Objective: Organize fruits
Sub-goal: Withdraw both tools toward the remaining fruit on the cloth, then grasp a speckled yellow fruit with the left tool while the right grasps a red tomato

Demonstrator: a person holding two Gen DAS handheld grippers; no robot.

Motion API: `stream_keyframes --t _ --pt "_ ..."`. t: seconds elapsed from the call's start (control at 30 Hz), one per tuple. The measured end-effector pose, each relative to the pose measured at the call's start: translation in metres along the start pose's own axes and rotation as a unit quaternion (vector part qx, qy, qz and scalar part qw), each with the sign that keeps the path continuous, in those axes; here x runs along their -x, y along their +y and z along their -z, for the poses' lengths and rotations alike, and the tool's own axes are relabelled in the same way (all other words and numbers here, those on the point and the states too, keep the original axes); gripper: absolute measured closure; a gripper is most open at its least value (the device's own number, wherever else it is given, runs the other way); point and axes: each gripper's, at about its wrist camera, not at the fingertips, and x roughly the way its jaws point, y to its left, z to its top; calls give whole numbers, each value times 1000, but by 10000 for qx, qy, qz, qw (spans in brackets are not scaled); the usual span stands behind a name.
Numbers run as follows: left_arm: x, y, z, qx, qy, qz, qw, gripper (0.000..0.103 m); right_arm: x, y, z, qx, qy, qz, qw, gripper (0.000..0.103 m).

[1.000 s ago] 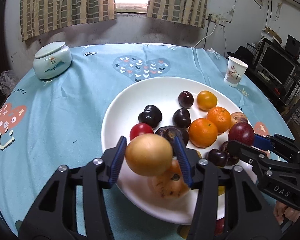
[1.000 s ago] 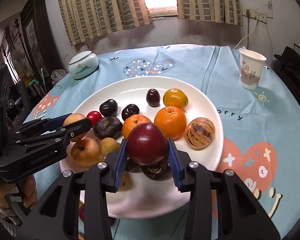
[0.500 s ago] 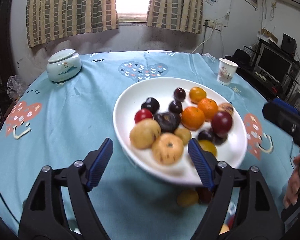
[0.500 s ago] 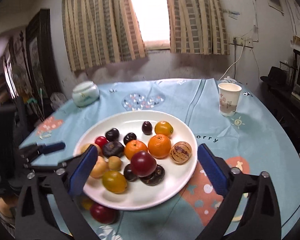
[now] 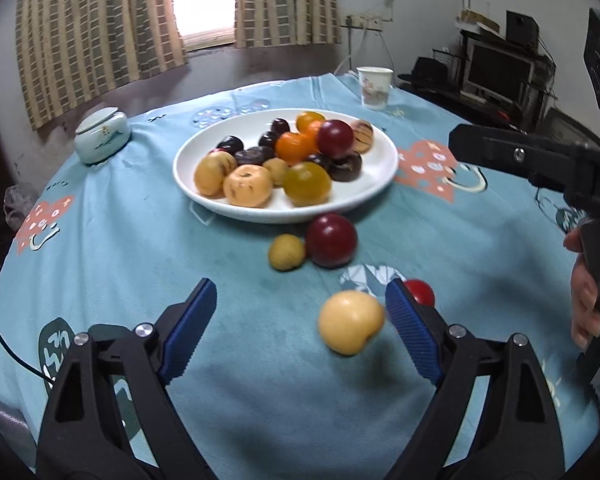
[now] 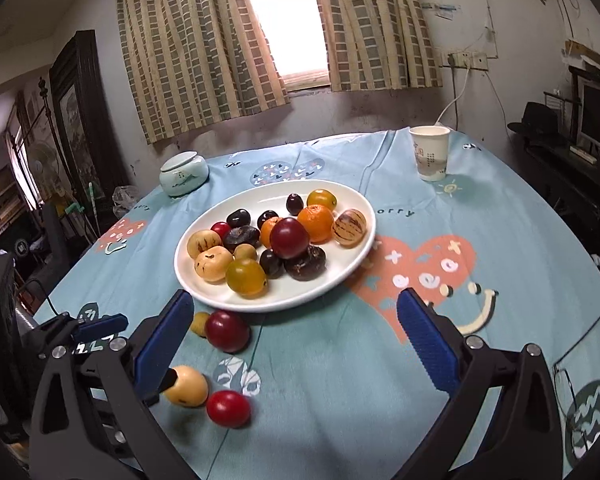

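Plate (image 6: pixel 352 268), white, on the blue tablecloth (image 6: pixel 340 380), roughly mid-table. On it a pile of fruit: two oranges (image 6: pixel 318 222), a dark red plum (image 6: pixel 289 237) on top of the heap, several dark purple fruits, a yellow-green fruit (image 6: pixel 246 276) at the near rim, a tan fruit with a dark stem end (image 6: pixel 213 266) beside it, a striped tan fruit (image 6: pixel 349 227) at the right rim.

Four fruits off the plate, on the cloth at its near side: a red plum (image 5: pixel 331 239) touching a small tan fruit (image 5: pixel 287 252), both just beside the plate rim; closer to the cameras, a pale yellow fruit (image 5: pixel 351 327) and a small red fruit (image 5: pixel 420 291), which lie nearly touching in the right wrist view.

Left gripper (image 5: pixel 300 326): jaws wide and just been opening. The pale yellow fruit sits between the blue pads, near the right one, blurred; pads not pressing on it.

Right gripper (image 6: pixel 300 338): jaws spread fully, nothing between them, only cloth and the plate's near rim beyond. A hand (image 5: pixel 588 304) shows on its handle at the right edge of the left wrist view.

Further out: a lidded ceramic jar (image 6: pixel 183 173) at the far left of the table, a paper cup (image 6: pixel 430 153) at the far right. Striped curtains and a bright window behind.
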Motion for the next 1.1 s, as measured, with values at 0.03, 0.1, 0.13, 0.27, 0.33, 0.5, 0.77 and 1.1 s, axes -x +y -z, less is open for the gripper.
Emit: stream_keyframes --t 0.03,0.1,0.13,0.27,0.33,0.5,0.77,1.1 --pt "-2 -1 0 -31 37 -29 10000 15 0 -2 2 -30 36 5 10000 1" --pt "-6 -1 1 -33 109 -42 9999 15 -1 -4 3 -111 119 0 9999 1" --pt "-8 -1 2 -30 141 -53 9999 15 -1 -5 3 -139 126 -18 9998 1" --pt "-12 2 3 22 203 -78 9998 9 1 -5 5 -114 105 -44 9999 1" --pt "-9 5 2 51 140 -191 9997 9 2 -5 5 -111 105 -51 9999 1" --pt "1 27 6 400 -9 -580 9975 9 1 -3 7 -115 180 -148 9997 1" --pt "7 52 7 833 -67 -760 9936 9 -13 16 21 266 714 -345 9965 1" --pt "-2 38 6 461 73 -677 9966 11 -50 49 56 1145 1843 -260 9758 36"
